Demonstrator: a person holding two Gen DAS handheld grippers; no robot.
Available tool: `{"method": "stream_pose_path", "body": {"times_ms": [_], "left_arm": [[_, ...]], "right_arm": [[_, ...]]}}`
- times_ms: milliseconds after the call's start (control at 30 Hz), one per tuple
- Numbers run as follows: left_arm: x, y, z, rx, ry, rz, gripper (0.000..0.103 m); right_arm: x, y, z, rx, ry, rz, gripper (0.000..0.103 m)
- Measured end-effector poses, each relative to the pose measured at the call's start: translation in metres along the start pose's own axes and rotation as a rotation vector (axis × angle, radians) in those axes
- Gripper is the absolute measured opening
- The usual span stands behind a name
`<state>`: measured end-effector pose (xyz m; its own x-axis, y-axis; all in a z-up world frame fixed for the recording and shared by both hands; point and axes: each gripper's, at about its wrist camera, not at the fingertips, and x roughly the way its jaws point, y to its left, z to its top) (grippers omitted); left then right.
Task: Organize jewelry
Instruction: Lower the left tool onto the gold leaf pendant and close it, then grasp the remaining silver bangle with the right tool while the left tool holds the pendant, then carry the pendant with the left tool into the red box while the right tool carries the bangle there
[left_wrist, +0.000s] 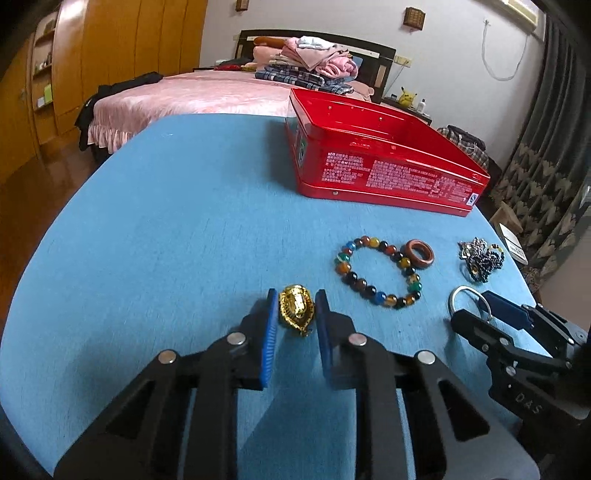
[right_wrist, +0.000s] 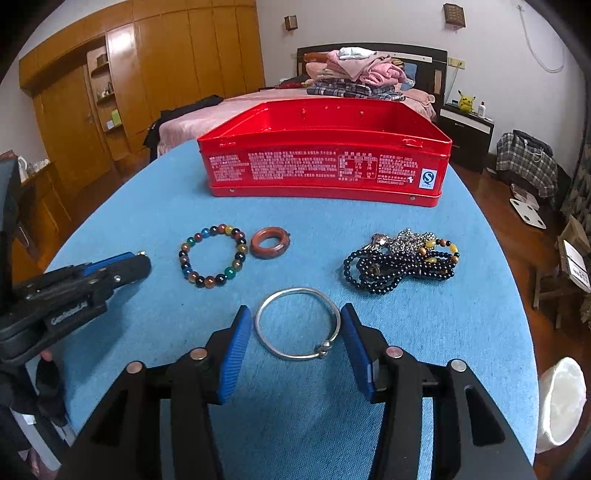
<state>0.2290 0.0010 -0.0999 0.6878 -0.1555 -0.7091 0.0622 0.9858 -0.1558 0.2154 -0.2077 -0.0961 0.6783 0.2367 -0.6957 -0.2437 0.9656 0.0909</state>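
Sitting on the blue table (right_wrist: 461, 332), the gold pendant (left_wrist: 296, 309) is between the left gripper (left_wrist: 296, 308) pads, parted with small gaps either side, nothing gripped. The right gripper (right_wrist: 296, 325) is spread wide around the silver bangle (right_wrist: 297, 322), barely off it. The red tin (right_wrist: 325, 162) stands open behind the beaded bracelet (right_wrist: 213, 255).

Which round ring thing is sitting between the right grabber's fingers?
The plain silver bangle. The beaded bracelet is multicoloured and the brown ring is thick; both lie farther off, nearer the red tin.
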Motion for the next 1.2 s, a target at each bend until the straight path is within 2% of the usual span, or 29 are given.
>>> {"method": "stream_pose_path", "body": {"times_ms": [333,600,900,1200], "left_arm": [[-0.003,-0.001,0.000,0.003,-0.001,-0.004,0.019],[-0.014,-0.008,0.006,0.009,-0.031,-0.019,0.019],[-0.024,-0.026,0.032,0.033,-0.095,-0.053,0.019],[-0.027,-0.047,0.071,0.048,-0.171,-0.094,0.019]], "right_arm": [[-0.006,-0.003,-0.003,0.015,-0.021,0.021,0.047],[-0.031,-0.010,0.008,0.016,-0.078,0.021,0.047],[-0.046,-0.035,0.032,0.050,-0.135,-0.006,0.047],[-0.050,-0.045,0.069,0.032,-0.201,-0.021,0.047]]}}
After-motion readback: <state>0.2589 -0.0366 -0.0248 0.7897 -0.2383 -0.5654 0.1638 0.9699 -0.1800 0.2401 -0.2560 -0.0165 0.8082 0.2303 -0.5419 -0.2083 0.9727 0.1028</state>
